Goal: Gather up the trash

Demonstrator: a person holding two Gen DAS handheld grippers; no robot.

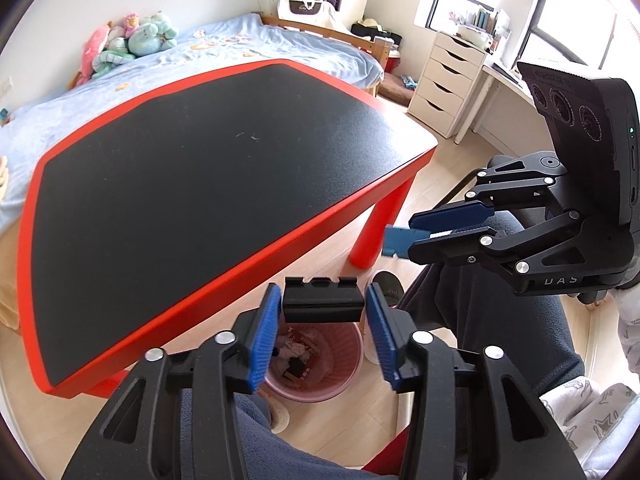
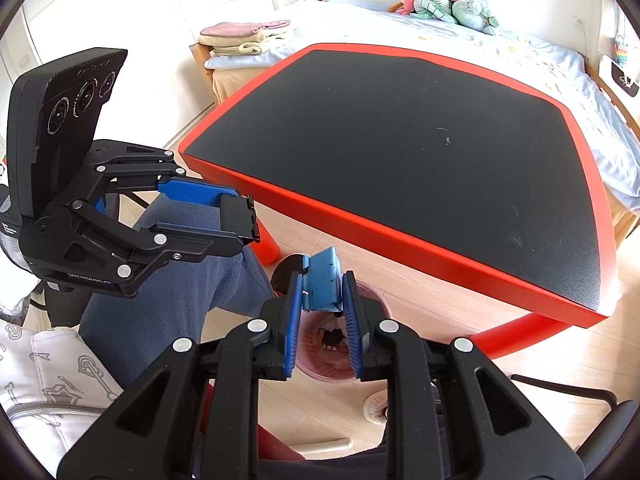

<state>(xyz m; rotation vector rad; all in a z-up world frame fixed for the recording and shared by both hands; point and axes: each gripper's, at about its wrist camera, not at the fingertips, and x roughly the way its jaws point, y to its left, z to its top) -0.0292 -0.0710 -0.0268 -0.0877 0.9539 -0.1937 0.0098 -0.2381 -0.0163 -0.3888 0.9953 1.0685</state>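
My left gripper is shut on a black plastic block and holds it in the air above a pink trash bin on the floor. The bin holds several scraps. My right gripper is shut on a blue plastic piece, also above the bin. In the left wrist view the right gripper with the blue piece hangs to the right of the table leg. In the right wrist view the left gripper with the black block is at the left.
A red-rimmed table with a black top stands beyond the bin, its red leg close to it. The person's blue-trousered legs are on both sides. A bed and white drawers stand behind.
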